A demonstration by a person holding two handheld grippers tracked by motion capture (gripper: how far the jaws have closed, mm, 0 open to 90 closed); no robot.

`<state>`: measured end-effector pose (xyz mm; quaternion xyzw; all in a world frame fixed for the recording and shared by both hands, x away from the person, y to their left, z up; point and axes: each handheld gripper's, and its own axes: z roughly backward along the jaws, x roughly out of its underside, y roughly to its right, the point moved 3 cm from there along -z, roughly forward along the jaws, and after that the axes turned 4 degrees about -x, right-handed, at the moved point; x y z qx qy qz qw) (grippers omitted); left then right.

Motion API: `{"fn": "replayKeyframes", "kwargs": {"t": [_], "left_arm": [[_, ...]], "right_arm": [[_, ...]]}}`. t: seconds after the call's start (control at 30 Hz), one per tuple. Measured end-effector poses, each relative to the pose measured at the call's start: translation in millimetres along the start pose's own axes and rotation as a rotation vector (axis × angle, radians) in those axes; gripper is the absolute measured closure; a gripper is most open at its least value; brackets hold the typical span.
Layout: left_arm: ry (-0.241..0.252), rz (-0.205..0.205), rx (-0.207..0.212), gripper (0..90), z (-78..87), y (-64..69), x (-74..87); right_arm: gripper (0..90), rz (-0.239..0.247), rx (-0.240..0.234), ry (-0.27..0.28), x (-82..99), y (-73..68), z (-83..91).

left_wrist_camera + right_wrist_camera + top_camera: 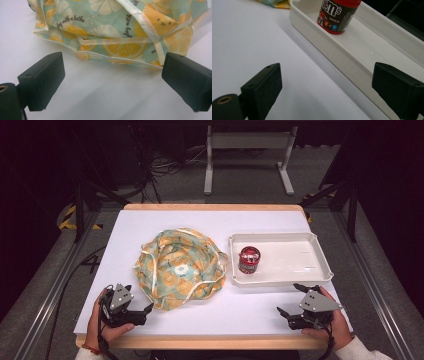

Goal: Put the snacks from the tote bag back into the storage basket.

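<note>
A crumpled pale-green bag printed with orange slices (179, 268) lies at the middle of the white table. Its near hem (117, 51) sits just beyond my left gripper (112, 80), which is open and empty. That left gripper (141, 306) rests at the table's front left, close to the bag's near edge. A red-lidded M&M's tub (249, 259) stands upright at the left end of a white tray (305, 270). The tub (338, 15) and the tray's near wall (342, 50) lie ahead of my right gripper (325, 86), open and empty. The right gripper (291, 301) sits just in front of the tray.
The white tabletop (150, 222) has a wooden rim and drops off on all sides. A white metal frame (247, 155) and cables (165, 167) stand on the floor beyond the far edge. Bare table lies between the two grippers at the front.
</note>
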<state>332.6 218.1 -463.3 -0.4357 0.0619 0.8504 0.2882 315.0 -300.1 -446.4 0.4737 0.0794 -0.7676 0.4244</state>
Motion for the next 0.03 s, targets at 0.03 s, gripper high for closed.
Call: {"fn": "replayKeyframes", "kwargs": {"t": [0.03], "left_arm": [[0.001,-0.002,-0.001,5.5,0.1,0.3,0.0]], "right_arm": [[10.1,0.0,0.0,0.002,-0.1,0.2,0.3]]}}
